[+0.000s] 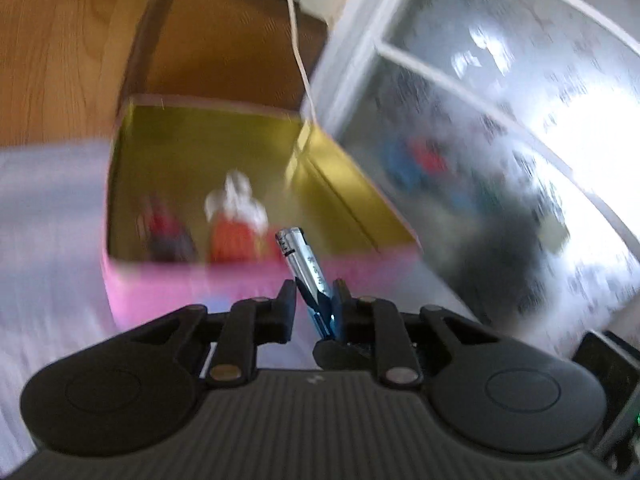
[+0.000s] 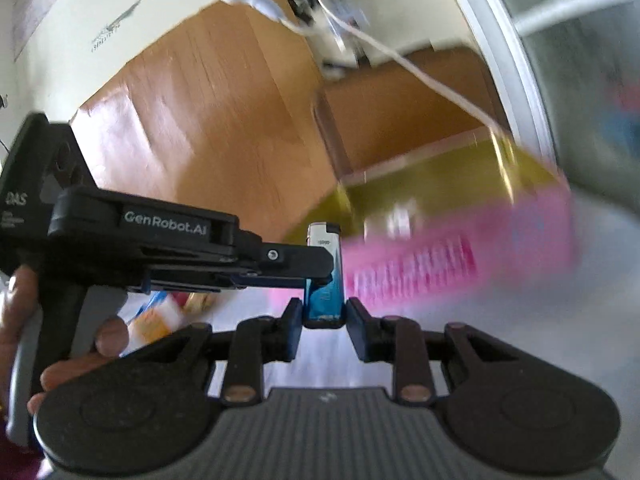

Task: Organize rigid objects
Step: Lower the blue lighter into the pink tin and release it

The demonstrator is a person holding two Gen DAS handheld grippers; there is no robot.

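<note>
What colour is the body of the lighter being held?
Translucent blue, with a silver metal top; the lighter shows best in the right wrist view.

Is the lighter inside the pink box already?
Not yet. The lighter is held in the left gripper, outside the pink box, near its front wall.
</note>
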